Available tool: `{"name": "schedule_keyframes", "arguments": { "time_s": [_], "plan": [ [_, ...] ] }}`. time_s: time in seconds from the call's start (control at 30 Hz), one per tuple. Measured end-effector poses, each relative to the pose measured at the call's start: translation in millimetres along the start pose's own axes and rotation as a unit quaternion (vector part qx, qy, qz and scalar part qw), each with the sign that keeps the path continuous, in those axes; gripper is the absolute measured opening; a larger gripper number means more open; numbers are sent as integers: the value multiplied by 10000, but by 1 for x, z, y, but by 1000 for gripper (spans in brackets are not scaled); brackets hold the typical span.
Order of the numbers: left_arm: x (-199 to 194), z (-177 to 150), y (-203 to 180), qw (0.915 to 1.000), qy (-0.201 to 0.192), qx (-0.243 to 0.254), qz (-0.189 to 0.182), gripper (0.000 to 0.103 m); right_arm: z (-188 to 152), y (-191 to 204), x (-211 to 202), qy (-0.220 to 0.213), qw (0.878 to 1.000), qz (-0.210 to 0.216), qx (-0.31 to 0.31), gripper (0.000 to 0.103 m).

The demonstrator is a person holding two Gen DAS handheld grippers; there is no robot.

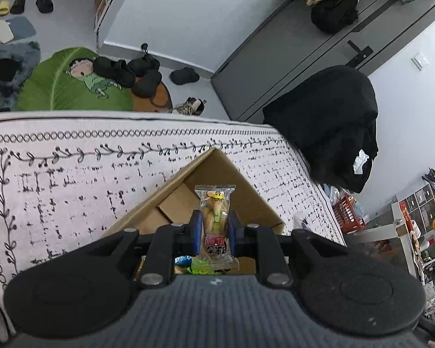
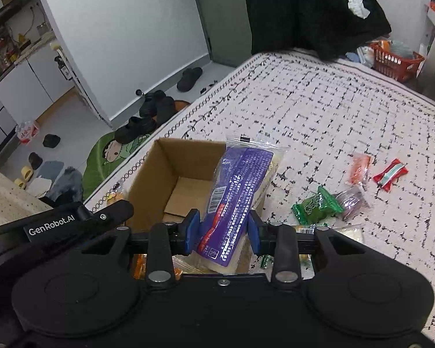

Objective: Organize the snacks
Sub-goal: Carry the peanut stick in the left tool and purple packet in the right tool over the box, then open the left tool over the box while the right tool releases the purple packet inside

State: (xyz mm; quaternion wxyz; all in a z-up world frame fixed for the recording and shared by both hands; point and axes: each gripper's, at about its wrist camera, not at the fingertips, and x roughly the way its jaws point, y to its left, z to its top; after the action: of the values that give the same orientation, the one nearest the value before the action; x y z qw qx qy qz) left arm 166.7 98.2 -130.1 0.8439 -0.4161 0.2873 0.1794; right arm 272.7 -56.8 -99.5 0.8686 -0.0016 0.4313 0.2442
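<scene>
The purple pack [image 2: 237, 200] is long and stands above the right gripper [image 2: 223, 229]; I think it may catch the box [image 2: 148, 179] wall, at center of the frame, and fall outside if released early. The right pads [image 2: 253, 232] are partly open and clamp this pack. The left gripper [image 1: 214, 229] is closed tight on a small clear snack [image 1: 215, 211], over the box [image 1: 255, 200] at lower center. More snacks [image 2: 316, 207] lie at right.

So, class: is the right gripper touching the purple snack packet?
Touching. The right wrist view shows the right gripper with both blue pads pressed against the purple snack packet, held over the cardboard box.
</scene>
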Motion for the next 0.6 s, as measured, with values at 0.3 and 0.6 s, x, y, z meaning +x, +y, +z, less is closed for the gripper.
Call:
{"name": "schedule_keyframes", "arguments": {
  "time_s": [0.3,0.6],
  "plan": [
    [22,-3,8,9995,237,-149,177,21,2,0,23,125,9999,-33,-24,35],
    [19,1,15,9989,108,-312,323,41,12,5,34,98,9998,150,-66,36]
  ]
}}
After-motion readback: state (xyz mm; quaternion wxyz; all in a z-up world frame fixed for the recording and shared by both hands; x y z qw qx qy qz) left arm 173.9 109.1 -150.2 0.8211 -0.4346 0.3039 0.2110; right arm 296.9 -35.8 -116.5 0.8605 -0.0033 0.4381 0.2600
